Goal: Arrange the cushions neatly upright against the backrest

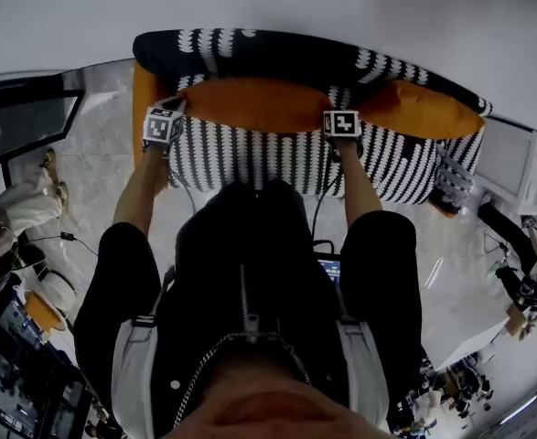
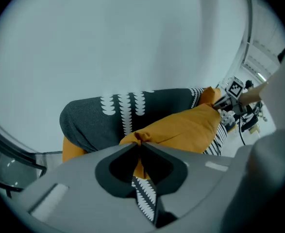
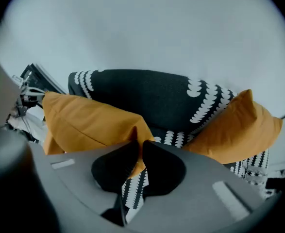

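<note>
Orange cushion (image 1: 254,103) at upper middle of the head view, long axis running left to right along the foot of the backrest (image 1: 250,51), broad face tipped back toward it, lower edge on the patterned sofa (image 1: 250,158) seat. Second cushion (image 1: 421,108) at upper right, also orange, tilted with one corner pointing up, leaning on the backrest, a strip of backrest showing between the two in the right gripper view. Pale wall (image 1: 341,3) behind sofa, marble floor (image 1: 94,172) at left, cluttered gear (image 1: 524,273) at far right, well apart from sofa. Black cable (image 1: 321,199) hanging from the right arm in front of the seat. Left gripper (image 2: 138,142) at the cushion's left corner, jaws almost together, pinching a bunched fold of orange fabric, patterned seat showing below. Right gripper (image 3: 138,141) at the cushion's right corner, jaws nearly closed with only a thin gap, clamped on the orange corner tip. Both arms stretched forward, marker cubes flanking the cushion ends.
</note>
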The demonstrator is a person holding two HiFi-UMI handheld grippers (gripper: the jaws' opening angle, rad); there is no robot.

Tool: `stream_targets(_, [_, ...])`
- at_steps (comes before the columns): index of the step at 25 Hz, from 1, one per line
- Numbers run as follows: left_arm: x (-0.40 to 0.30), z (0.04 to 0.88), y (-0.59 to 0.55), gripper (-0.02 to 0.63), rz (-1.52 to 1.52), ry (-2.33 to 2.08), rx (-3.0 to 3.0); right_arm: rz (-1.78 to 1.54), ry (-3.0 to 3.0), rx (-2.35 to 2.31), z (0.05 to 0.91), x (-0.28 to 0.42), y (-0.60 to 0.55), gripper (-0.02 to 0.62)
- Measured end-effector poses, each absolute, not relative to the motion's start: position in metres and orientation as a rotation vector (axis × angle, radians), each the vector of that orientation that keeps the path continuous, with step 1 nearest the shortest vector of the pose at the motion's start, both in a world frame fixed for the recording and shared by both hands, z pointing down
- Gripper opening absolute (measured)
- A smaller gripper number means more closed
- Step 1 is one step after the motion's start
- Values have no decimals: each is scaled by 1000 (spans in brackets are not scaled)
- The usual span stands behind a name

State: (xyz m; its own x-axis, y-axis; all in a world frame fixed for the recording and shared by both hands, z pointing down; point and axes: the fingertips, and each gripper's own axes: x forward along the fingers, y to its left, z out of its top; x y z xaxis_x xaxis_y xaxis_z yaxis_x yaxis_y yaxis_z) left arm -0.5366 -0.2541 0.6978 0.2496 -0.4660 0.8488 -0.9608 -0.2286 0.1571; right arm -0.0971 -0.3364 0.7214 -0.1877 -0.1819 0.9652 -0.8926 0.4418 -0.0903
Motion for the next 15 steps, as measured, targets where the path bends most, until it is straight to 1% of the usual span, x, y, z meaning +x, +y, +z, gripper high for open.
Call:
stream_targets(4, [-552, 694, -286, 29, 762, -1383, 1728, 859, -1625, 1148, 708, -101, -364, 73])
stream_targets(8, [-562, 697, -308, 37, 722, -1417, 1675, 727, -1641, 1286, 688, -91, -397, 77])
stream_targets(12, [-571, 685, -318, 57, 659, -1456, 1699, 730, -1704, 1347, 667, -93, -404, 68])
stream_targets(15, [-579, 669, -320, 57, 596, -1481, 1730, 686, -1760, 1415, 646, -94, -407, 54])
